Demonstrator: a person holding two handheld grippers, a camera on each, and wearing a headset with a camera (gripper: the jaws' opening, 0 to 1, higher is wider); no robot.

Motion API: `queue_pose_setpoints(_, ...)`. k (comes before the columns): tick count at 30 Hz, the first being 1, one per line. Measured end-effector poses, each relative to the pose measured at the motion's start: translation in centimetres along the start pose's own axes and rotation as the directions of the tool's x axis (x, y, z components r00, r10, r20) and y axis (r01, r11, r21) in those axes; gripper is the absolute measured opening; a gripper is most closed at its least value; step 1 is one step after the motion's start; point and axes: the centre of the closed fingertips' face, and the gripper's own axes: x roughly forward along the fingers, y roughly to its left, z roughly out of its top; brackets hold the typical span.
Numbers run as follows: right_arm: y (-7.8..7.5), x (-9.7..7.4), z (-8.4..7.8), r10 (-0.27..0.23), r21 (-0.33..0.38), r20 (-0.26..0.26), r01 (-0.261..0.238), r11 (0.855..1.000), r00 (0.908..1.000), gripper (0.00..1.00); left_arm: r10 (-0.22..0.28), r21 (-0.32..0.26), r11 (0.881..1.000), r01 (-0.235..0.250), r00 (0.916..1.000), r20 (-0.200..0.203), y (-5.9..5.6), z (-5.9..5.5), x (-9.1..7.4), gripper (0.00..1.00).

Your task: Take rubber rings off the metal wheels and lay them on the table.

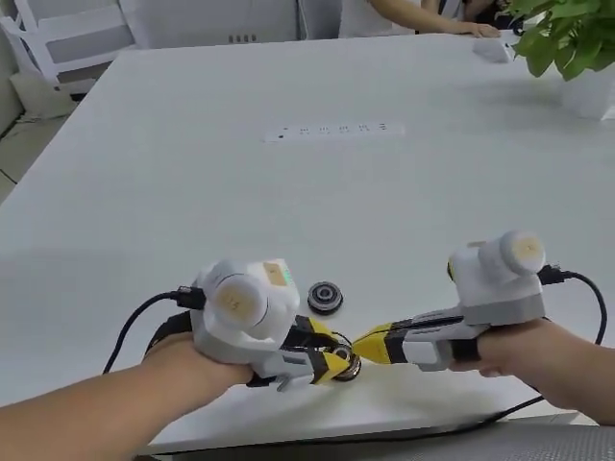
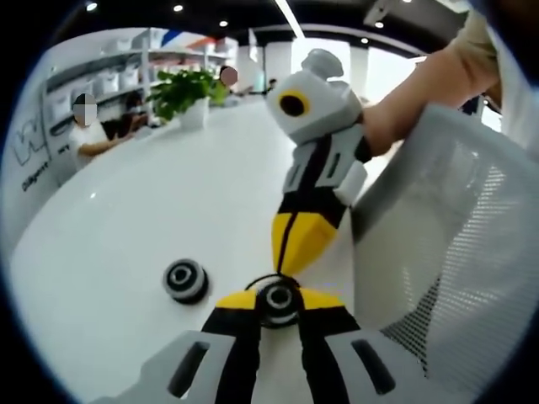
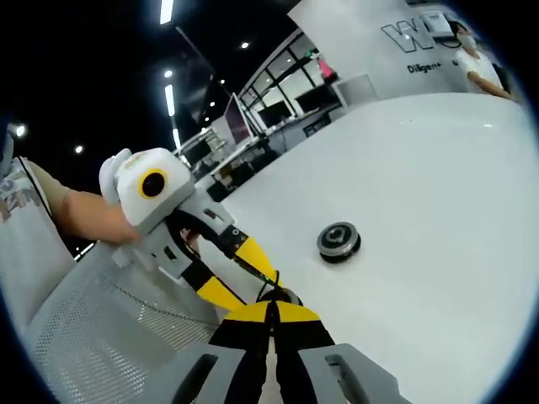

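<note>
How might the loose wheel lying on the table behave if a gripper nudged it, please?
The wheel lies flat on the table, so it would probably slide, not roll. Its dark rubber ring likely grips the surface; metal suggests heavy for its size.

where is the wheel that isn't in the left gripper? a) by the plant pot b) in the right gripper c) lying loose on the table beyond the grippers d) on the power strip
c: the loose wheel lies flat on the white table, apart from the left gripper, whose jaws clamp the other wheel.
</note>
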Motion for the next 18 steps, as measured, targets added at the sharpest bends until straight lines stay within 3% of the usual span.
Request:
queue_pose_setpoints(9,0.6,0.0,0.6,0.006,0.008,0.020,-0.007,1.000,0.9998,0.00,-0.018,-0.040,0.999,0.018,0.9996,0.020,0.0,0.6,-1.2,0.26)
queue_pose_setpoints(18,1.7,-0.3,1.4,0.022,0.010,0.041,-0.022,1.000,0.9989,0.00,-0.026,-0.016,0.999,0.027,0.9982,0.054,-0.8,1.6,-3.1,0.31)
